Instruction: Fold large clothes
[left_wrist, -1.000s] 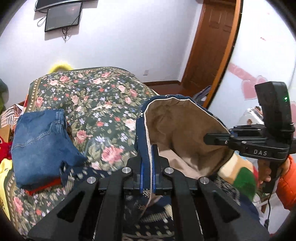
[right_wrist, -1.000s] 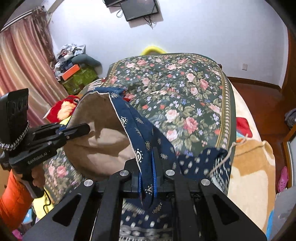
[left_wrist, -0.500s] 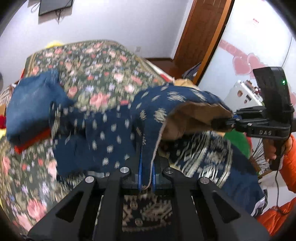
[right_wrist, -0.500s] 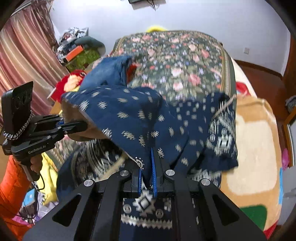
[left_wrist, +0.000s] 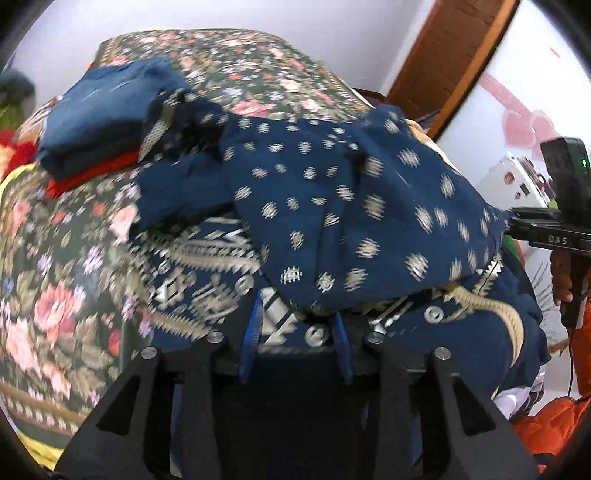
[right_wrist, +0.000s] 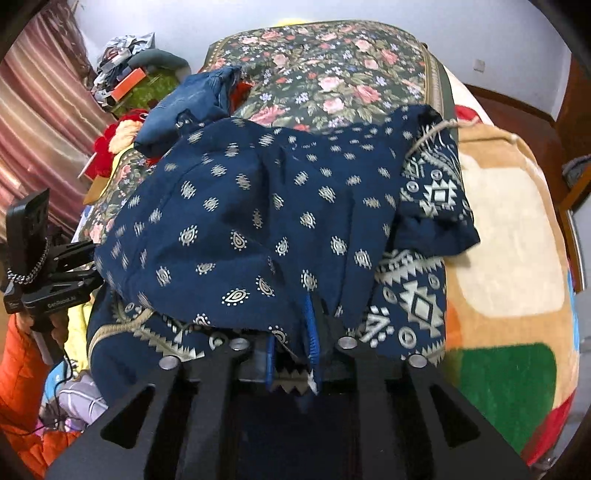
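Lying doubled on the floral bedspread (left_wrist: 55, 258), the navy patterned garment (right_wrist: 229, 206) has its upper half laid over the hem; the left gripper (left_wrist: 297, 325) and right gripper (right_wrist: 291, 332) both stand spread, apparently letting go.

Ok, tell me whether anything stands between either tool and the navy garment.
Nothing visible does. The navy patterned garment lies directly over the tips of the left tool and the right tool. The folded jeans sit beyond it, at its far edge.
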